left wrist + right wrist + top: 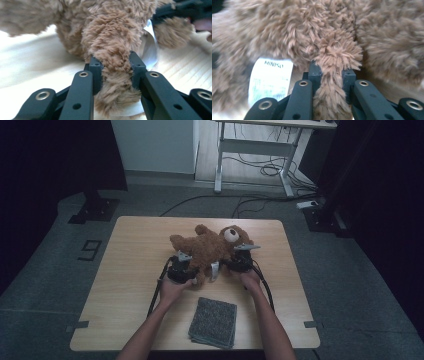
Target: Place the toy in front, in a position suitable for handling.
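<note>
Both grippers, left (pixel 113 68) and right (pixel 332 75), I have clamped on limbs of the plush bear (pixel 212 247) lying on the table (pixel 135 250).

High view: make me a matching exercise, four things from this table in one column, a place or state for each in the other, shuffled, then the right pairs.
1. brown plush teddy bear
2. folded grey cloth
3. white sewn-in label
4. left gripper

A. near edge of the wooden table
B. shut on a furry limb
C. lying at the table's middle
D. printed MINISO

Pairs: 1-C, 2-A, 3-D, 4-B
</note>
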Tool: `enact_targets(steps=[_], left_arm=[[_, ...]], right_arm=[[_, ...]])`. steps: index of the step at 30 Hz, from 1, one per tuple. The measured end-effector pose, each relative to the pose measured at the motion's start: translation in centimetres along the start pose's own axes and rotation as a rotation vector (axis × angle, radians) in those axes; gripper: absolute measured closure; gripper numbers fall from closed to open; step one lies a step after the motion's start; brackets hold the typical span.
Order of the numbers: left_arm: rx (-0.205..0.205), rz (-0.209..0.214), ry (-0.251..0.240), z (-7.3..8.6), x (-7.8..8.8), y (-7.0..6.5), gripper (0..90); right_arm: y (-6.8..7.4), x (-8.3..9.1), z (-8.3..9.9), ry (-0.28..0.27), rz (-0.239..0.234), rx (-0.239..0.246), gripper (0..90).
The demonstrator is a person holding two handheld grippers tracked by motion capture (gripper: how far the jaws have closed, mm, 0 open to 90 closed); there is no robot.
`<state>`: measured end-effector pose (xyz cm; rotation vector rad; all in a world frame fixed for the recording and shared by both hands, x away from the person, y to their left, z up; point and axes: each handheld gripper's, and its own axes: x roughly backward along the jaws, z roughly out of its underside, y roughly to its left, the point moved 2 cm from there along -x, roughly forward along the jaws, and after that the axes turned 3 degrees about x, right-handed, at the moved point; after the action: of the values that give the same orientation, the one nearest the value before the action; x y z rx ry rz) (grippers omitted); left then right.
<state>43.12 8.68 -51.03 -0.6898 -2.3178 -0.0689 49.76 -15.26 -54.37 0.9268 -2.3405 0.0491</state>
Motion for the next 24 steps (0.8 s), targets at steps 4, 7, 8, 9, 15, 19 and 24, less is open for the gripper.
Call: enact_targets(steps=[4, 7, 8, 9, 15, 19, 24], left_arm=[[0.004, 0.002, -0.022, -0.8, 1.7, 0.8, 71.8], [-0.006, 0.003, -0.03, -1.0, 2.7, 1.2, 72.2], [-0.006, 0.003, -0.03, -1.0, 2.7, 1.2, 72.2], [-0.009, 0.002, -0.035, -1.0, 3.2, 1.4, 72.4], [-0.021, 0.006, -0.051, -0.7, 4.2, 1.6, 72.3], [-0.024, 0.012, -0.032, 0.0, 4.2, 2.1, 71.7], [-0.014, 0.006, -0.009, 0.6, 3.5, 2.8, 70.8]], right_arm=[[1.1, 1.1, -0.7, -0.086, -0.064, -0.012, 77.1], [1.9, 1.9, -1.3, -0.143, -0.087, -0.016, 77.2], [1.9, 1.9, -1.3, -0.143, -0.087, -0.016, 77.2], [2.6, 2.5, -1.7, -0.176, -0.106, -0.007, 77.3], [4.3, 4.0, -1.6, -0.203, -0.113, 0.028, 77.3], [4.7, 4.0, -0.5, -0.183, -0.126, 0.018, 77.1], [5.1, 3.1, 1.7, -0.143, -0.149, 0.002, 76.9]])
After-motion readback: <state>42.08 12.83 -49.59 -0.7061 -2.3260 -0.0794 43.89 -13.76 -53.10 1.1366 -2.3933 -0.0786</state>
